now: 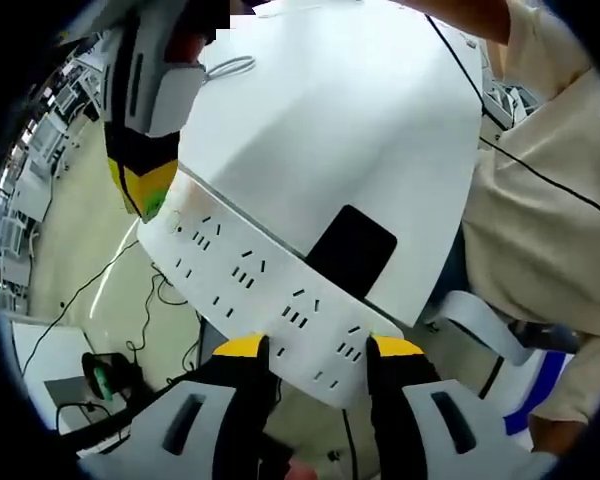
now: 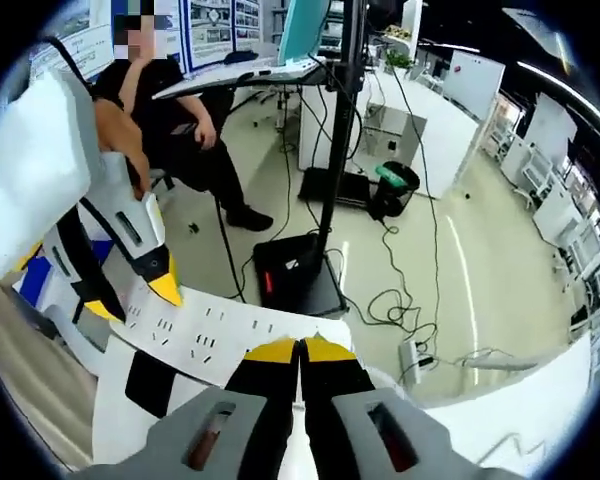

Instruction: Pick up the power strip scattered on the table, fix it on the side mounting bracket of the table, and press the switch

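We clamp the left gripper (image 1: 318, 348) on the power strip (image 1: 260, 290) at the table (image 1: 330, 120) edge | our right gripper (image 2: 300, 350), jaws together, rests over the strip's other end.

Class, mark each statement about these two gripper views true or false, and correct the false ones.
1. The left gripper grips one end of the power strip. True.
2. The power strip is black. False: it is white, with dark socket slots.
3. The right gripper has its jaws wide open. False: they are closed together at the strip's edge.
4. A black rectangle lies on the white table beside the strip. True.
5. A seated person shows in the right gripper view. True.
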Demonstrator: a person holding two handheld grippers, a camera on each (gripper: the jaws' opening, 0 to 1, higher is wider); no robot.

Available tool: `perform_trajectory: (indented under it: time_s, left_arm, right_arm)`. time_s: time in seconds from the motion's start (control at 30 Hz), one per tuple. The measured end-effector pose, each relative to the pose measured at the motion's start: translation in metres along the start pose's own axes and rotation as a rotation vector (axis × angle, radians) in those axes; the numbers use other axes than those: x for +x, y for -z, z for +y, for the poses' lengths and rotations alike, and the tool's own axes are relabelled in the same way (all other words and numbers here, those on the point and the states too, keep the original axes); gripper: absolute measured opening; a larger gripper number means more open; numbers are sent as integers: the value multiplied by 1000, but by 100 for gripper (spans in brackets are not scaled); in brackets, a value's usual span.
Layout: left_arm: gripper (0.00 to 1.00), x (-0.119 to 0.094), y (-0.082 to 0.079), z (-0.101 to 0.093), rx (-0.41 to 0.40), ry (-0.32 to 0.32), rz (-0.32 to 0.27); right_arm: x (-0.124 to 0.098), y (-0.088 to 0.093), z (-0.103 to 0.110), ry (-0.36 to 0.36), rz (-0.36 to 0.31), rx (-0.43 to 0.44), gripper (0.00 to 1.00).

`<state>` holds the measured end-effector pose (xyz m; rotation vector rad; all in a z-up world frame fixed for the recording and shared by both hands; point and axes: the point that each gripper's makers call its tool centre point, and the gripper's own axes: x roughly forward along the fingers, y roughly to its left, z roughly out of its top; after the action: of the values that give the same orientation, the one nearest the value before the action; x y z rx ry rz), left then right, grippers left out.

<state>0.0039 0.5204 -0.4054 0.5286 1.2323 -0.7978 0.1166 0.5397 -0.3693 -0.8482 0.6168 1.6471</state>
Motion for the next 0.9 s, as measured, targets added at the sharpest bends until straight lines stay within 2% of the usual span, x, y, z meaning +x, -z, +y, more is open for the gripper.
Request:
perform_trajectory:
  time_s: [0.13, 0.27, 0.9]
  left_arm:
    - [43, 1, 0, 1, 1, 0, 5]
    - [43, 1, 0, 2, 0, 0, 7]
    - [43, 1, 2, -2, -1, 0, 12]
  right_arm:
    - [-11, -7, -3, 23, -52, 3, 0]
    - [-19, -7, -6, 42, -71, 1, 0]
    - [-50, 11, -20, 105, -124, 26, 5]
